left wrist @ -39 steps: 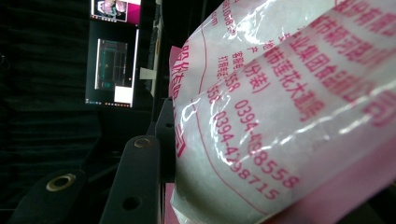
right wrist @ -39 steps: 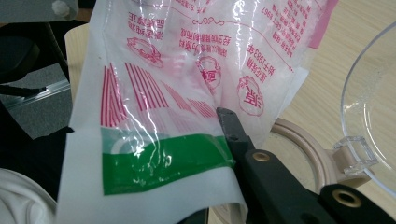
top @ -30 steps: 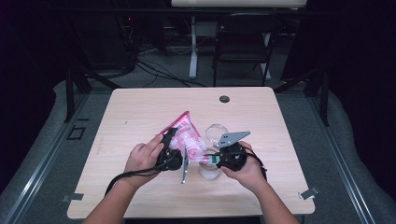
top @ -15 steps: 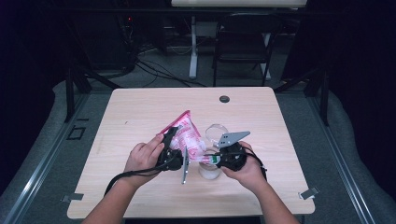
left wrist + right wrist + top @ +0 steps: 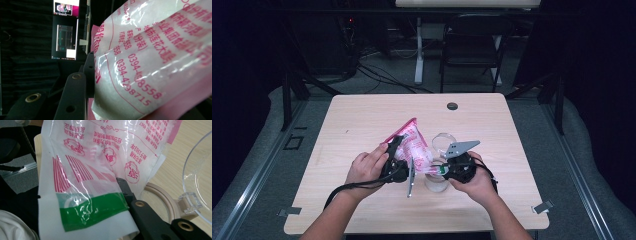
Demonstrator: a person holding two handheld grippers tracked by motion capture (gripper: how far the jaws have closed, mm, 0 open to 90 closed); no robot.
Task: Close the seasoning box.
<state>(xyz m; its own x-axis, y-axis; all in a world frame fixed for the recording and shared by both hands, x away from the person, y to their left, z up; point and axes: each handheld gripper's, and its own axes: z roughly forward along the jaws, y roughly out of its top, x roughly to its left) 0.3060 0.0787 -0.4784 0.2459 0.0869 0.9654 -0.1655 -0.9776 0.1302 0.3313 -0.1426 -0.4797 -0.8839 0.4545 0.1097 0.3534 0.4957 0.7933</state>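
Bag (image 5: 414,145): pink-and-white plastic pouch, glossy and crinkled, printed with red characters and a green band; held tilted over the middle of the table (image 5: 362,120), low end toward the jar (image 5: 435,181).
Left gripper (image 5: 398,161): clenched on the bag's upper part; in the left gripper view one black jaw presses flat against the film.
Right gripper (image 5: 439,170): grasping the bag's lower edge, a jaw lying along the film just above the jar's mouth.
Jar: clear, round, with a tan rim; its clear hinged lid (image 5: 443,141) stands open behind it.
Contents: pale and soft-looking through the film; whether powder or grain I cannot tell.
Risk: slick film could slide out of the jaws, and a limp mouth could miss the rim and spill on the table.
Risk: the right gripper's nudge could tip the light jar.
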